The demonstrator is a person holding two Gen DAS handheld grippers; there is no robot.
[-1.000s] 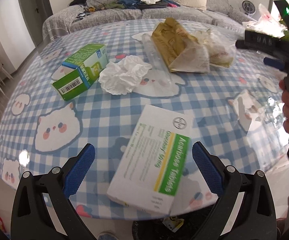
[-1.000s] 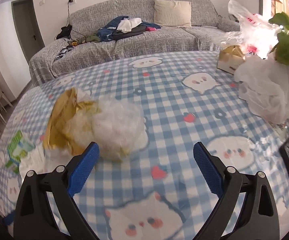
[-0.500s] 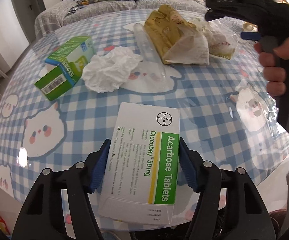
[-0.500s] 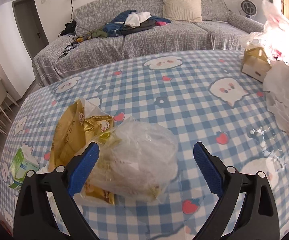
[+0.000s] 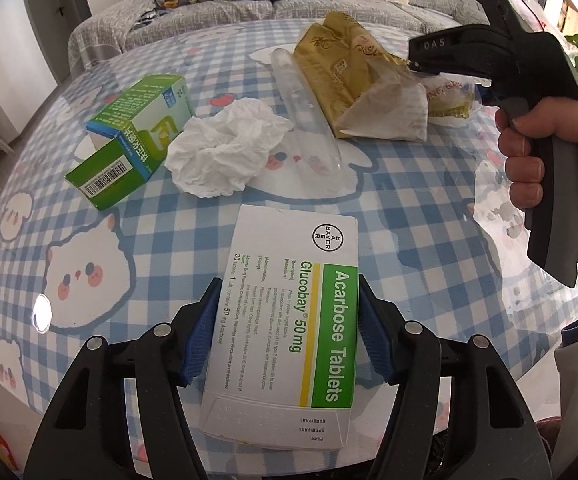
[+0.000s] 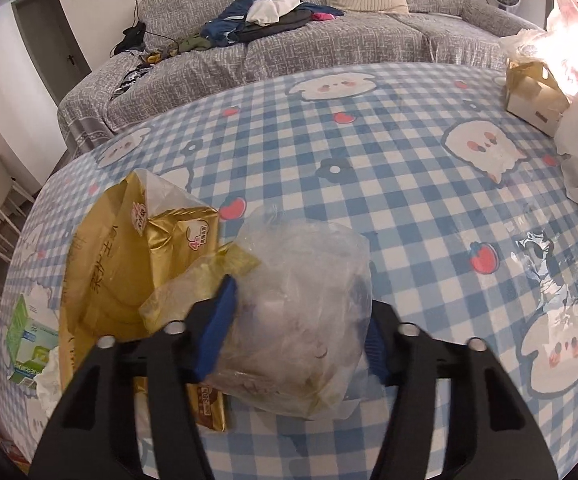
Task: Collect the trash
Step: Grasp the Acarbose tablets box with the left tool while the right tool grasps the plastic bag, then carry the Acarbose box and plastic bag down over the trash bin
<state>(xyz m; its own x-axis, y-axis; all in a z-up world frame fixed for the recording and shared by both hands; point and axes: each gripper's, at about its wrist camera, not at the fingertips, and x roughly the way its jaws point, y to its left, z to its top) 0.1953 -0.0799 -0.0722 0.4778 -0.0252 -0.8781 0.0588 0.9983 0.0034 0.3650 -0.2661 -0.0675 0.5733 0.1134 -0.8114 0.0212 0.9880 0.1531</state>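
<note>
Trash lies on both sides of the crumpled tissue [image 5: 225, 152]: nearer than it, the white tablet box [image 5: 289, 320] (Bayer, "Glucobay 50 mg", "Acarbose Tablets") runs lengthwise out of the left gripper [image 5: 289, 328], clamped; beyond it, the right gripper [image 6: 297, 336] has just closed onto the clear plastic bag [image 6: 301, 320].

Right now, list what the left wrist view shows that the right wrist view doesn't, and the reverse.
Left wrist only: the left gripper shut on the white Acarbose tablet box, a clear plastic tube, and the hand holding the right gripper's handle.

Right wrist only: the right gripper's pads, just closing, squeezing the clear plastic bag; a small cream carton by white bags at the far right.

Both: the gold packaging, green box, crumpled tissue, checked tablecloth, grey sofa.
</note>
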